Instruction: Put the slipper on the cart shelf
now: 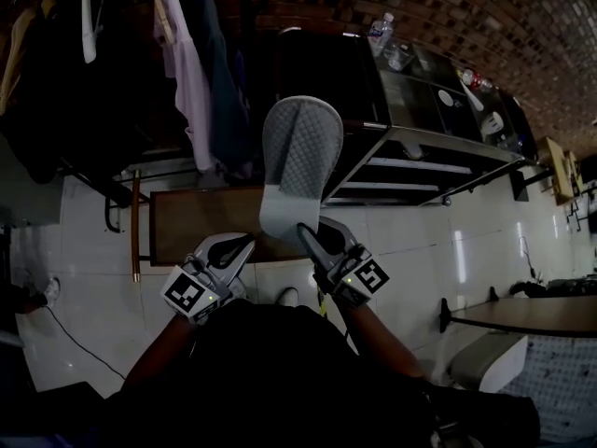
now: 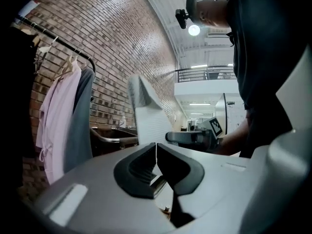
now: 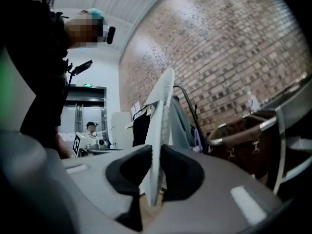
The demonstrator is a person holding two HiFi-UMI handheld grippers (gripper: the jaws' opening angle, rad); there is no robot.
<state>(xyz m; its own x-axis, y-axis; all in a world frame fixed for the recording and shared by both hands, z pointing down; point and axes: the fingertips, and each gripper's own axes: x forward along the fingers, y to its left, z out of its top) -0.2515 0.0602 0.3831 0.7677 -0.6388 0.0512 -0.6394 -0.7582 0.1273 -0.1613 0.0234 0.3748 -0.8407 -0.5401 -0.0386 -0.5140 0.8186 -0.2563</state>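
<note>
Grey slipper (image 1: 300, 157) stands upright, its lower end pinched by the right gripper (image 1: 311, 235); the left gripper (image 1: 241, 247) is pressed together, empty.

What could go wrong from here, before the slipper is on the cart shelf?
The right gripper pinches only one end of the slipper, so the long upright part might swing or slip out. Standing this tall, it might catch on the cart frame when going in.

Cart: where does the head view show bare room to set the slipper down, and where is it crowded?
The cart's lower shelves, under the top rail, look bare. The top is crowded: bottles at its far edge, more items along its right end. Its dark left part is too dim to judge.
</note>
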